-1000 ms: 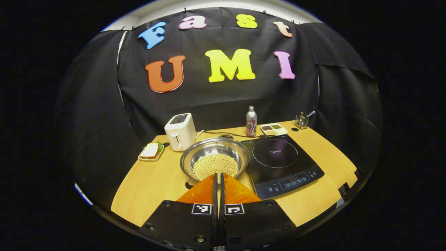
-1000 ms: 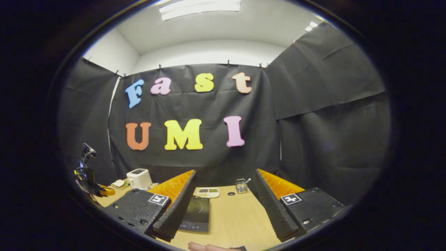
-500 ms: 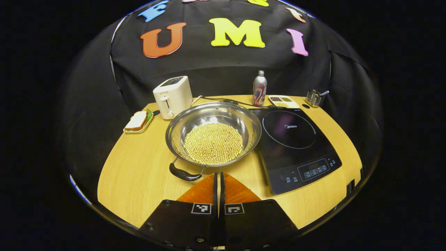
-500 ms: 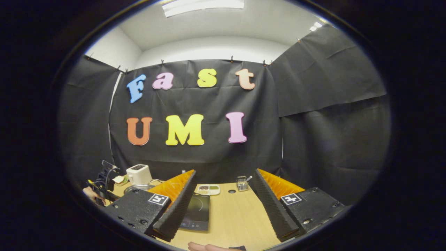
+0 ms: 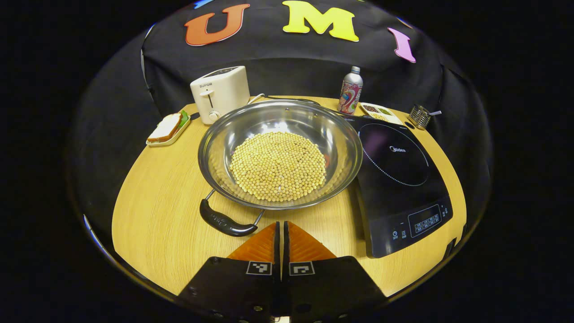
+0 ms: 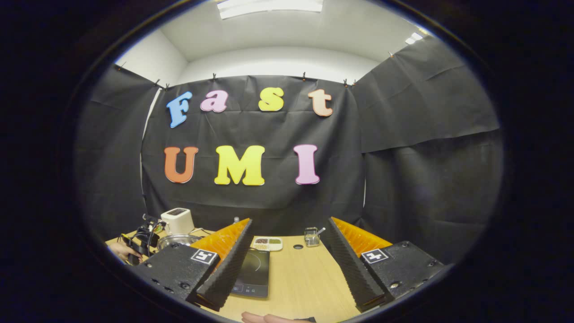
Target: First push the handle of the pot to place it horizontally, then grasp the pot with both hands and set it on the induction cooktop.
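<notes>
Beside pot (image 5: pixel 280 154): cooktop (image 5: pixel 397 179) right, toaster (image 5: pixel 219 93) behind.

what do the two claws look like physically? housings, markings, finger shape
Both claws have matte black housings with visible screws and a small square black-and-white tag at each finger's base. The left claw has wedge-shaped fingers tapering to a point; the right claw has fingers ridged along their inner faces. Cables trail around the left claw seen farther off in the right gripper view.

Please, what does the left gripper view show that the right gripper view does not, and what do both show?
Left gripper view: the beans in the pot, its black handle, a sandwich, and the shut left gripper. Right gripper view: the ceiling light and the open right gripper. Both: pot, toaster, induction cooktop.
</notes>
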Tool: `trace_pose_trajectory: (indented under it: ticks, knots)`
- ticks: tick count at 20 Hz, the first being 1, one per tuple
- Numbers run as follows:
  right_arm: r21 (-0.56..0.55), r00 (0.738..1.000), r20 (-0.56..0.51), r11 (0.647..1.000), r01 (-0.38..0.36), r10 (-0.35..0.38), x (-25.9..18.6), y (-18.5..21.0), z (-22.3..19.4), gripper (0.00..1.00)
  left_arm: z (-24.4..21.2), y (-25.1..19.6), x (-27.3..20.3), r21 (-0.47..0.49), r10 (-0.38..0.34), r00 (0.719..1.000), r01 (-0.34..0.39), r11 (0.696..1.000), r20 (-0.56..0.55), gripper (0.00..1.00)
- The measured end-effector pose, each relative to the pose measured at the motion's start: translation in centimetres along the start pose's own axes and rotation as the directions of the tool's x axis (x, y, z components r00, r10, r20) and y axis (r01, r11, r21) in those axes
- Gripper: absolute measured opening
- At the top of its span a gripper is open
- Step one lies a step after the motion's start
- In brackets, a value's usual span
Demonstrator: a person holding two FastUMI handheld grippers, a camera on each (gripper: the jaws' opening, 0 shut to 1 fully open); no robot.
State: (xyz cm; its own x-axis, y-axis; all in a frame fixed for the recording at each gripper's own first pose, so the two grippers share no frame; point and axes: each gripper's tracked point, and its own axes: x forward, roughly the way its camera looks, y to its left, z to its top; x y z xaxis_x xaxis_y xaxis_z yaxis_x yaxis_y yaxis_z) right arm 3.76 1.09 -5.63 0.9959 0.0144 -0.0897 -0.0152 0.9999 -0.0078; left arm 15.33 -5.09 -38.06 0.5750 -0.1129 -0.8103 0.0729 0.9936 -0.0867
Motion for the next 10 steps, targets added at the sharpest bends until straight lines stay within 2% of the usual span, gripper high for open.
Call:
trace_pose_trajectory:
  ticks: [2, 7, 10]
  knots:
    - [-0.013, 1.0, 0.022, 1.0, 0.006, -0.006, 0.7, 0.1, 0.6, 1.0, -0.4, 0.2, 0.3, -0.033, -0.021, 1.0, 0.02, 0.999, -0.014, 0.0]
    - [-0.026, 0.997, 0.067, 0.999, 0.037, -0.035, 1.9, 0.3, 1.9, 1.0, 0.1, 2.5, 0.5, -0.104, -0.017, 1.0, 0.017, 0.994, -0.005, 0.0]
    - [-0.008, 0.998, 0.064, 1.0, 0.004, -0.004, 2.5, 1.8, 1.9, 0.99, 0.5, 4.3, 1.0, -0.129, -0.002, 1.0, 0.001, 0.992, -0.001, 0.0]
